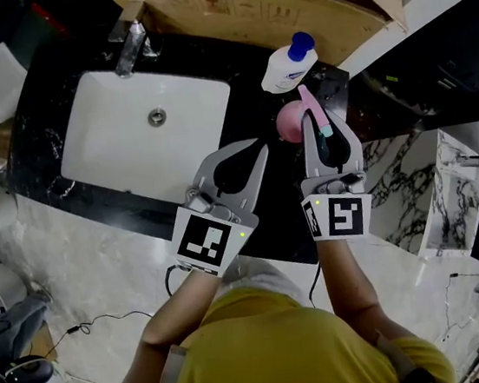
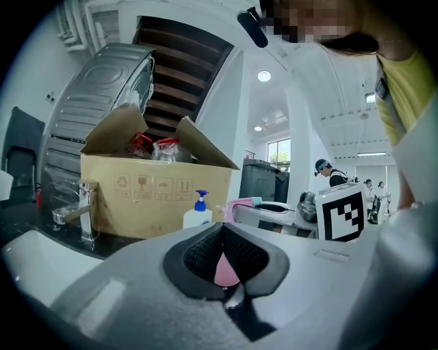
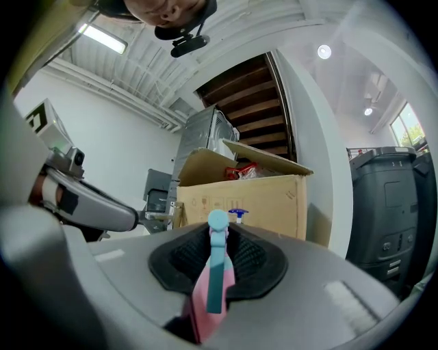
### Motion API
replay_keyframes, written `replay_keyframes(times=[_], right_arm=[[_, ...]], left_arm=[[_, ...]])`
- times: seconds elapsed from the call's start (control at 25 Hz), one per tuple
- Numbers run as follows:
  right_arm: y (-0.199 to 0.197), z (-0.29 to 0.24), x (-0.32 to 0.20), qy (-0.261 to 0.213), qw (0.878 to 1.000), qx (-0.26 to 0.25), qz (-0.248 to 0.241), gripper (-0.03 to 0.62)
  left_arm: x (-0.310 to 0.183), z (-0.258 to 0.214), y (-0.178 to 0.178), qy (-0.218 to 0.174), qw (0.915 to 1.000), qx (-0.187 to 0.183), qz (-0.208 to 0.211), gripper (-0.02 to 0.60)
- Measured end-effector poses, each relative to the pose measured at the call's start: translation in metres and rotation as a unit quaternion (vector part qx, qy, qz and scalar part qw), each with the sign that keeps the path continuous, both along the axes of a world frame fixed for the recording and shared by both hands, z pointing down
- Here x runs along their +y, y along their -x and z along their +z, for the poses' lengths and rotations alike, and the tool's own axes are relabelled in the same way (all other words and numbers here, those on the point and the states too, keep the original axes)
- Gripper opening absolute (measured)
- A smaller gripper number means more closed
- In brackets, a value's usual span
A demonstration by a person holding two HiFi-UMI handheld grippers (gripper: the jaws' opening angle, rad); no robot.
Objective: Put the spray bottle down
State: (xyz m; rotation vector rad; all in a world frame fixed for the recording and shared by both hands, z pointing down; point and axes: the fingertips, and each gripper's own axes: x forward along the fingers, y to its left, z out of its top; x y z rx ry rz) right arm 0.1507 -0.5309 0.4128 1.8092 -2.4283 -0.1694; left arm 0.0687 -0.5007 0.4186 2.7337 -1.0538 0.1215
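The pink spray bottle (image 1: pixel 287 123) stands on the black countertop (image 1: pixel 265 218), right of the sink. My right gripper (image 1: pixel 323 127) is shut on its pink head and teal trigger, which poke out between the jaws in the right gripper view (image 3: pixel 212 273). My left gripper (image 1: pixel 262 146) hovers just left of the bottle, over the counter by the sink's corner. It is shut with nothing held, its tips meeting in the left gripper view (image 2: pixel 221 227). Whether the bottle's base touches the counter I cannot tell.
A white pump bottle (image 1: pixel 288 64) with a blue top stands just beyond the spray bottle, against an open cardboard box (image 1: pixel 259 8). The white sink basin (image 1: pixel 144 129) and its faucet (image 1: pixel 131 47) lie to the left. A person stands far off in the left gripper view (image 2: pixel 328 172).
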Motion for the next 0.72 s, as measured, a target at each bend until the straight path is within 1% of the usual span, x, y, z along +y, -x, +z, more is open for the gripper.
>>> replay_keyframes(times=[0.28, 0.56, 0.72], right_arm=[[-0.002, 0.003, -0.002, 0.002, 1.000, -0.006, 0.000, 0.063], [-0.009, 0.004, -0.006, 0.014, 1.000, -0.024, 0.011, 0.064], [-0.011, 0.006, -0.008, 0.022, 0.999, -0.025, 0.012, 0.064]], left_arm=[[-0.001, 0.002, 0.002, 0.003, 1.0000, -0.001, -0.004, 0.003], [0.004, 0.004, 0.002, 0.010, 0.9999, 0.002, -0.004, 0.003], [0.006, 0.004, 0.003, 0.011, 0.9999, 0.004, -0.004, 0.003]])
